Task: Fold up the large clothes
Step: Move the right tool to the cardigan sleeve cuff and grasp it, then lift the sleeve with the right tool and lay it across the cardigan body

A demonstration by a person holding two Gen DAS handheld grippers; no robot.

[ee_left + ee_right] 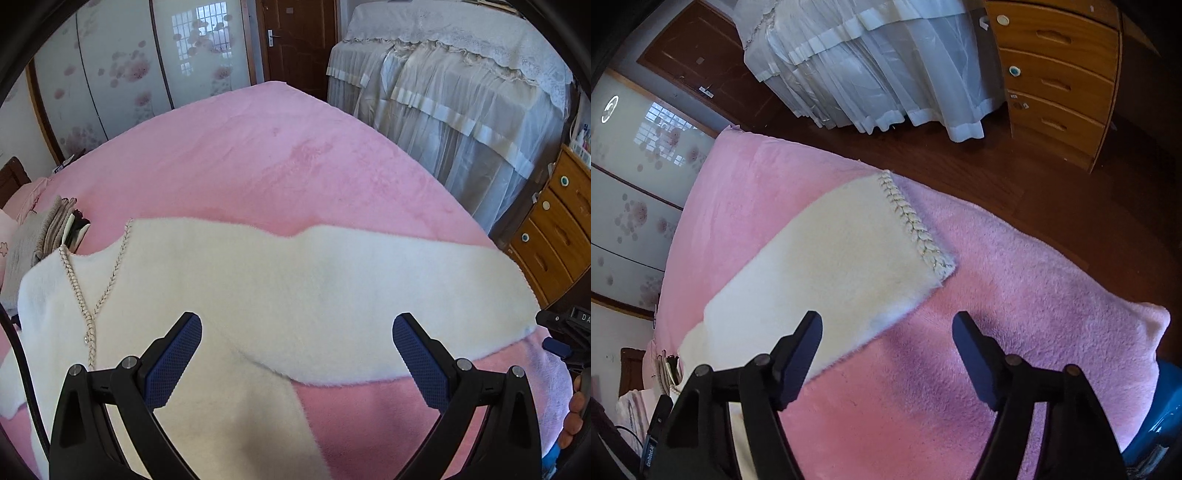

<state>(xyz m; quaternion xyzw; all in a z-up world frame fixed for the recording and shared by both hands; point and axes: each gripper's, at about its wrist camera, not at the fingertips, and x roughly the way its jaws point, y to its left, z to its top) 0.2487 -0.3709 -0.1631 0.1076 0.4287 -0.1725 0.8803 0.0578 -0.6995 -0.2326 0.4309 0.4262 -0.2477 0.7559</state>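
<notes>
While both tools hover above the bed with nothing between their fingers, the left gripper stands with its blue-padded fingers spread wide over the white fuzzy sweater, which lies flat on the pink blanket. A sleeve runs down beneath the left finger, and the sweater's body stretches crosswise just beyond the fingertips. A beaded braid trim marks the neckline at the left. Farther left, beside the neckline, sits a stack of folded clothes. From the right wrist view, the right gripper is likewise spread apart and empty, with the other sleeve lying beneath and ahead of its left finger; the braided cuff lies at the sleeve's far end, toward the bed's edge. Beyond the bed stand a wooden chest of drawers, white lace-covered furniture, a brown door and floral sliding panels.
</notes>
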